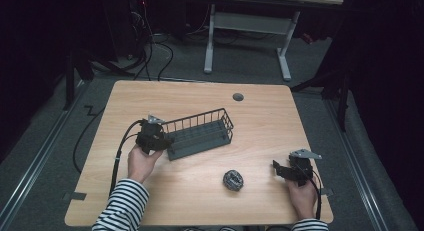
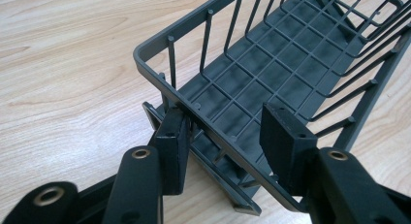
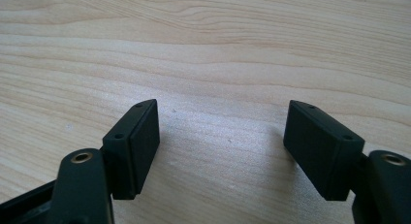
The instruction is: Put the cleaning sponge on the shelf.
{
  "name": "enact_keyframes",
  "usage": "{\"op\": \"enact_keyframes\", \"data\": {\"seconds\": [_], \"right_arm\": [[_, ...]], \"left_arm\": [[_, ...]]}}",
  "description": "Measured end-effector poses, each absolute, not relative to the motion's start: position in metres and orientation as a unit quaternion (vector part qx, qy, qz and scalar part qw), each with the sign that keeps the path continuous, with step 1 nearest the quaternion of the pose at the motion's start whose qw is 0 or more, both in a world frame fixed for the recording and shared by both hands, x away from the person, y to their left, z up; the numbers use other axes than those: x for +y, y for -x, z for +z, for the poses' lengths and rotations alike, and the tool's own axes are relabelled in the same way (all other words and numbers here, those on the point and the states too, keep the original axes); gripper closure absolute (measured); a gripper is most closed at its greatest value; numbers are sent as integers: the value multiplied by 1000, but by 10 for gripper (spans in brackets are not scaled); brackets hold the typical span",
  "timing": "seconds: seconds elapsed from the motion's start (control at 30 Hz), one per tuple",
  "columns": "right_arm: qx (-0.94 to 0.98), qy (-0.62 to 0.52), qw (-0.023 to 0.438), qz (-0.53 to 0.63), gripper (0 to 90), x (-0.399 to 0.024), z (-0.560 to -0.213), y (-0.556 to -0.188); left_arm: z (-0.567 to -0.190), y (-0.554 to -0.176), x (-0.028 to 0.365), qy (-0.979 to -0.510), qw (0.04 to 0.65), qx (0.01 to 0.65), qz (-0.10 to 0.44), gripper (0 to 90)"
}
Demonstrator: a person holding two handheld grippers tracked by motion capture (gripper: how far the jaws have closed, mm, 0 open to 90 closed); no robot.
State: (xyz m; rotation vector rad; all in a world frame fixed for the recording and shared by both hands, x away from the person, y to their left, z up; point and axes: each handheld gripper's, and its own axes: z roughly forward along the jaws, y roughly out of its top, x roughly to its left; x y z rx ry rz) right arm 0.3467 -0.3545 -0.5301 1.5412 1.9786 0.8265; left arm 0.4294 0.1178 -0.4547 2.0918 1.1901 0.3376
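wooden table (image 1: 200, 191), grey wire basket (image 1: 200, 133)

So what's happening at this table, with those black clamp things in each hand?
A person holds a set of tongs in each hand. The left tongs are open around the rim at one end of a grey wire basket, one jaw outside and one inside, not closed on it. The right tongs hang open over bare wooden table. A small crumpled dark ball lies between the hands, untouched.

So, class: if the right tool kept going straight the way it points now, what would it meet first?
Bare table. The right tool is open over plain wood, nothing between or beyond its jaws; the crumpled ball probably lies off that line.
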Motion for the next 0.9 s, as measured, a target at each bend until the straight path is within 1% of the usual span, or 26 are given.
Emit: {"op": "enact_keyframes", "data": {"seconds": [0.33,0.67,0.77,0.8,0.9], "right_arm": [[726,-565,248,303,292,-355,-530,-347],[726,-565,248,303,292,-355,-530,-347],[726,-565,248,303,292,-354,-530,-347],[726,-565,248,303,292,-355,-530,-347],[726,-565,248,303,292,-355,-530,-347]], "left_arm": [[-456,-415,110,-809,360,448,122,551],[-457,-408,103,-810,365,444,115,548],[-457,-407,104,-809,374,440,109,510],[-456,-407,105,-807,378,440,110,464],[-451,-407,108,-801,386,443,112,366]]}}
